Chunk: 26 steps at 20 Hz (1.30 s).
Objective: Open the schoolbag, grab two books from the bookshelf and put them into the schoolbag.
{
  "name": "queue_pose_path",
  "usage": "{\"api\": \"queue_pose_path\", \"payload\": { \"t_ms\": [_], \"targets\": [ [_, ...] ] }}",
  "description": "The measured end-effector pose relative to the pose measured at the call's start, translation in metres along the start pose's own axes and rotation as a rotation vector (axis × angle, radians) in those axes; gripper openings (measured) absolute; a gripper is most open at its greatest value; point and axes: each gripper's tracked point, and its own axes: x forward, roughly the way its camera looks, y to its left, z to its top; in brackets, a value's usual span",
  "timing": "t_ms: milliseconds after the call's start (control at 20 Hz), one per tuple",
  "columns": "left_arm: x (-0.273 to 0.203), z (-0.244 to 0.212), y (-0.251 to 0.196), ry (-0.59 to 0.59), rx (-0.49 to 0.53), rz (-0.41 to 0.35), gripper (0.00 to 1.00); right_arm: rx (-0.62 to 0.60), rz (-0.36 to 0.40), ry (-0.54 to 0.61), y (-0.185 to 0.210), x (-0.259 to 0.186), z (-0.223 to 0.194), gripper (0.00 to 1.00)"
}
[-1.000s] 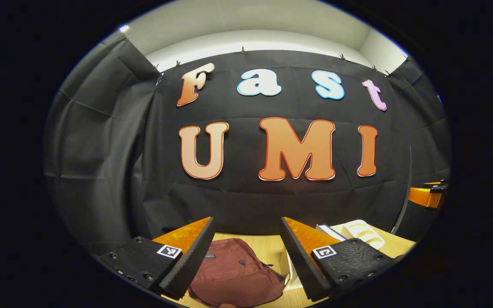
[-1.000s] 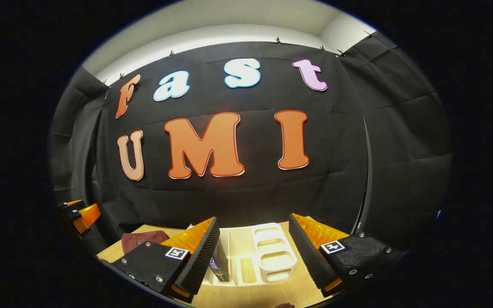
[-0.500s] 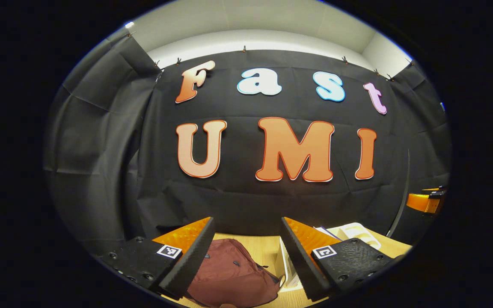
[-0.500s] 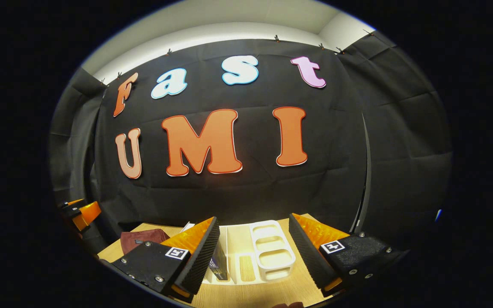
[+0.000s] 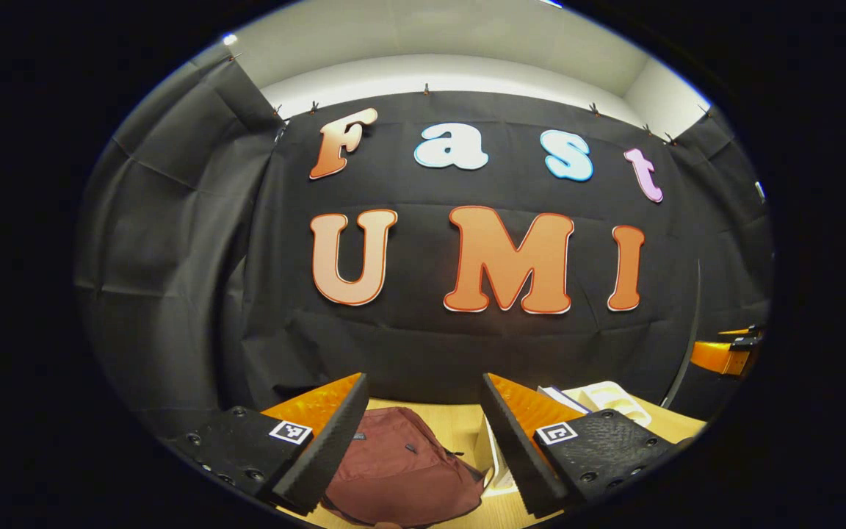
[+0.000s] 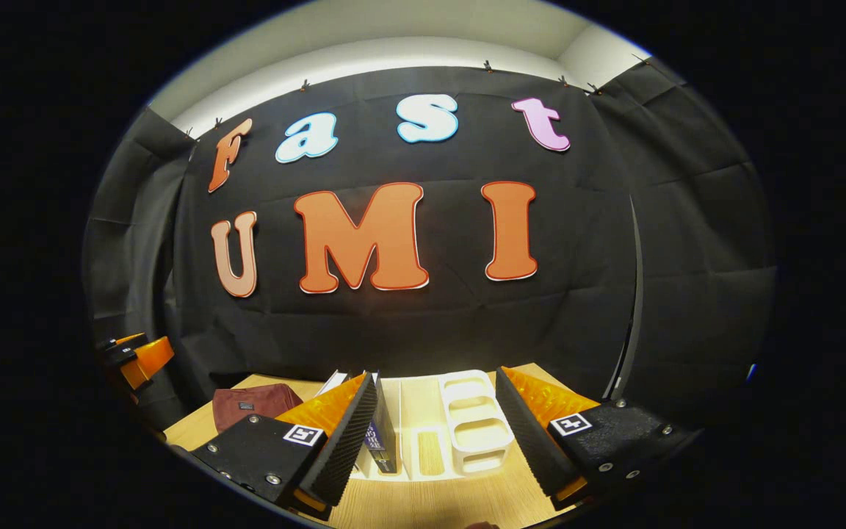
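A maroon schoolbag (image 5: 401, 470) lies zipped on the wooden table (image 5: 460, 420), low between the fingers of my left gripper (image 5: 423, 411), which hangs open above it. In the right gripper view the schoolbag (image 6: 254, 405) sits at the left. A white bookshelf rack (image 6: 471, 426) stands on the table, with upright books (image 6: 382, 441) in its left slots. My right gripper (image 6: 438, 415) is open above the rack, holding nothing. The rack (image 5: 606, 397) and books (image 5: 559, 398) also peek past the left gripper's right finger.
The black cloth wall rises close behind the table. The other gripper (image 5: 724, 353) shows at the right edge of the left gripper view, and as a gripper (image 6: 136, 356) at the left edge of the right gripper view. Wooden table (image 6: 430, 503) lies in front of the rack.
Both views have shifted only slightly. The right gripper view has tilted a little, bringing more of the rack and the schoolbag into sight. Both grippers stay open.
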Motion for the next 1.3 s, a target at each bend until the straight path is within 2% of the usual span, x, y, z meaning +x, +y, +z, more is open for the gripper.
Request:
{"api": "queue_pose_path", "payload": {
  "t_ms": [350, 600, 900, 950, 1000, 1100, 1150, 1200, 1300],
  "targets": [
    [0.001, -0.001, 0.003, -0.004, 0.018, 0.004, 0.95, -0.011, 0.000, 0.016, 0.001, -0.001, -0.005, 0.96],
    [0.000, -0.011, 0.000, 0.005, 0.130, 0.001, 0.95, -0.003, -0.018, 0.042, -0.009, -0.006, -0.014, 0.96],
    [-0.013, -0.062, 0.001, 0.097, 0.224, -0.026, 0.95, -0.031, -0.058, 0.090, -0.027, -0.014, -0.034, 0.96],
    [-0.015, -0.075, 0.004, 0.118, 0.247, -0.025, 1.00, -0.033, -0.063, 0.103, -0.029, -0.015, -0.040, 0.96],
    [-0.017, -0.085, 0.007, 0.137, 0.274, -0.017, 0.95, -0.031, -0.067, 0.116, -0.031, -0.016, -0.046, 0.96],
    [-0.019, -0.102, 0.023, 0.156, 0.340, 0.032, 0.96, -0.023, -0.076, 0.143, -0.035, -0.016, -0.055, 0.96],
    [-0.021, -0.115, 0.025, 0.174, 0.369, 0.044, 1.00, -0.023, -0.085, 0.157, -0.040, -0.014, -0.063, 0.96],
    [-0.023, -0.127, 0.026, 0.198, 0.393, 0.047, 0.95, -0.024, -0.093, 0.171, -0.044, -0.014, -0.069, 0.96],
    [-0.030, -0.154, 0.027, 0.243, 0.449, 0.041, 0.96, -0.029, -0.100, 0.201, -0.045, -0.015, -0.081, 0.96]
  ]
}}
